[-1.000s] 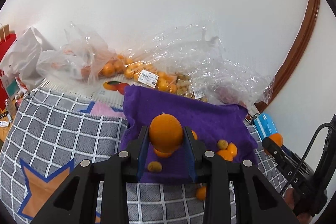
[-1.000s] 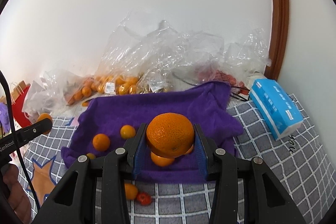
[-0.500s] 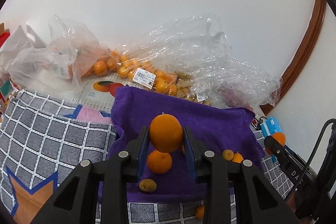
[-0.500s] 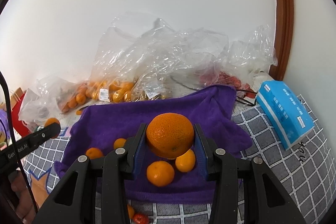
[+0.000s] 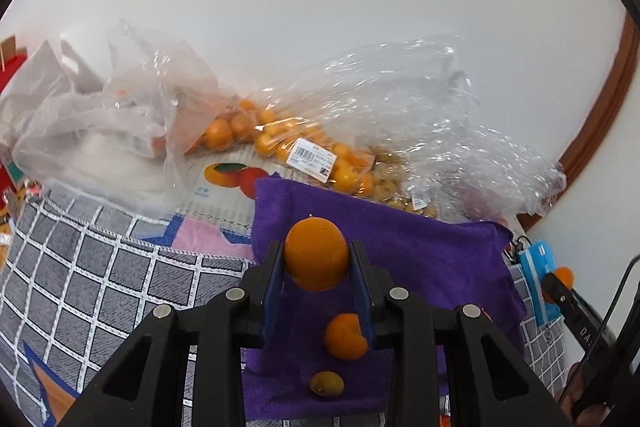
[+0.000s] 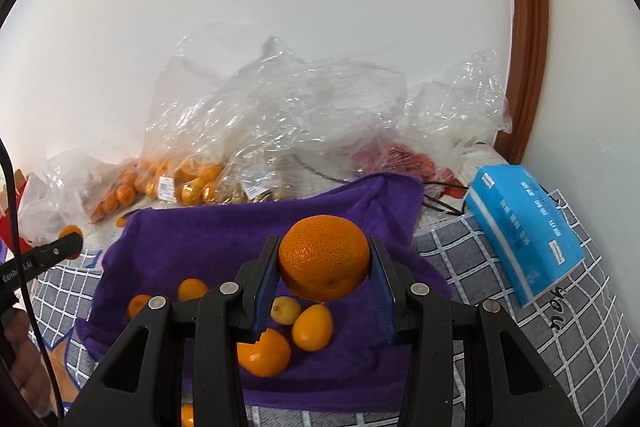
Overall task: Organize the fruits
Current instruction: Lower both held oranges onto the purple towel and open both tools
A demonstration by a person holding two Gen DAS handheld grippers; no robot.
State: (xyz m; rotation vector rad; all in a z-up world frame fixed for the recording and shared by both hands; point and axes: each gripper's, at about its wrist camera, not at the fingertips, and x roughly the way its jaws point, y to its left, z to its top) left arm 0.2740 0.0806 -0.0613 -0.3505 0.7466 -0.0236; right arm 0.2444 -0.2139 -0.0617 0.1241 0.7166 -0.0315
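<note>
The left gripper (image 5: pixel 317 269) is clamped on a smooth orange (image 5: pixel 316 254), held in the air above the purple towel (image 5: pixel 420 259). The right gripper (image 6: pixel 324 273) is likewise closed on a larger, dimpled orange (image 6: pixel 324 257), also lifted clear of the cloth. Compared with a second ago, both tools have moved forward and toward the far side of the towel: loose fruit that sat level with the fingers then now lies nearer the cameras. Below the left gripper rest a small mandarin (image 5: pixel 345 336) and a little greenish-yellow fruit (image 5: pixel 327 383). Below the right one lie a mandarin (image 6: pixel 263 352), an oval kumquat (image 6: pixel 312 327) and a pale yellow fruit (image 6: pixel 285 310), with two more small oranges (image 6: pixel 192 289) to the left. That suggests both oranges are being carried to a spot farther back on the towel, with neither set down yet. Beyond the towel, against the white wall, clear plastic bags (image 6: pixel 288 115) hold more oranges and red fruit. A blue tissue pack (image 6: pixel 524 223) lies on the right, on the grey checked cloth (image 5: pixel 100 279) that covers the surface.
</note>
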